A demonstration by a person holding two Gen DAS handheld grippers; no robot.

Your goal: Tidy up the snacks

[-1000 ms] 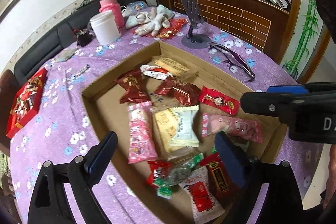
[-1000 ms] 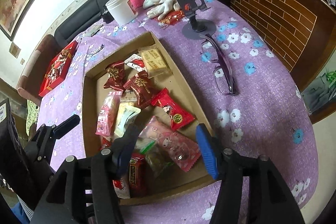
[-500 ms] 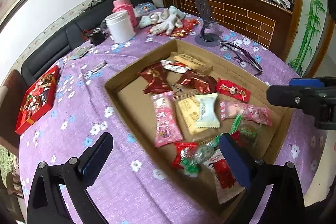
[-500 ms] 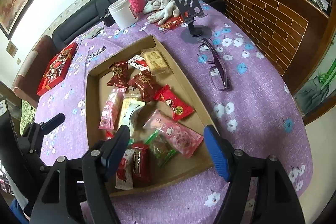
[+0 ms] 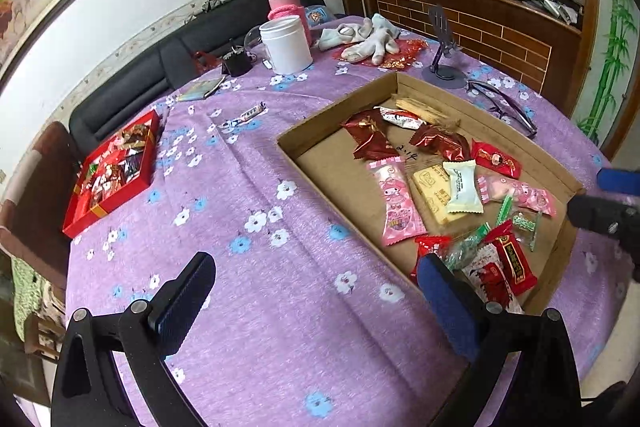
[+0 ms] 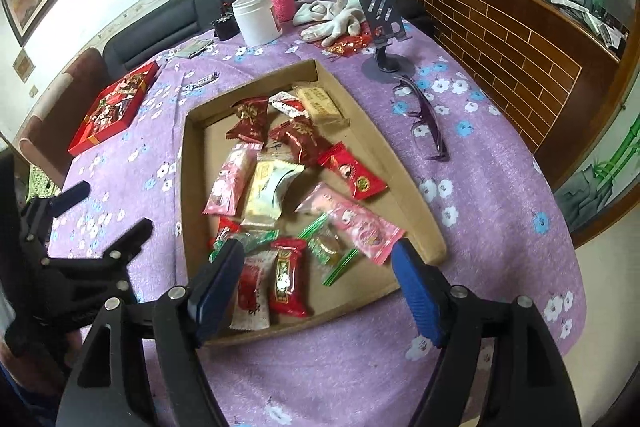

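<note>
While both tools gape empty, bare purple cloth (image 5: 248, 267) spreads left of the tray (image 5: 320, 183).

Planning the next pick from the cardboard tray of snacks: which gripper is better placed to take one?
Probably the right gripper: its open jaws hang over the near snacks in the cardboard tray. The left gripper, also open, hangs mostly over bare tablecloth.

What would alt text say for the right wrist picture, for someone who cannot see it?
A shallow cardboard tray of wrapped snacks sits on a purple flowered tablecloth, seen from above the right gripper, whose blue-padded jaws stand open and empty over the tray's near end. Purple glasses lie right of the tray; a red box lies far left.
</note>
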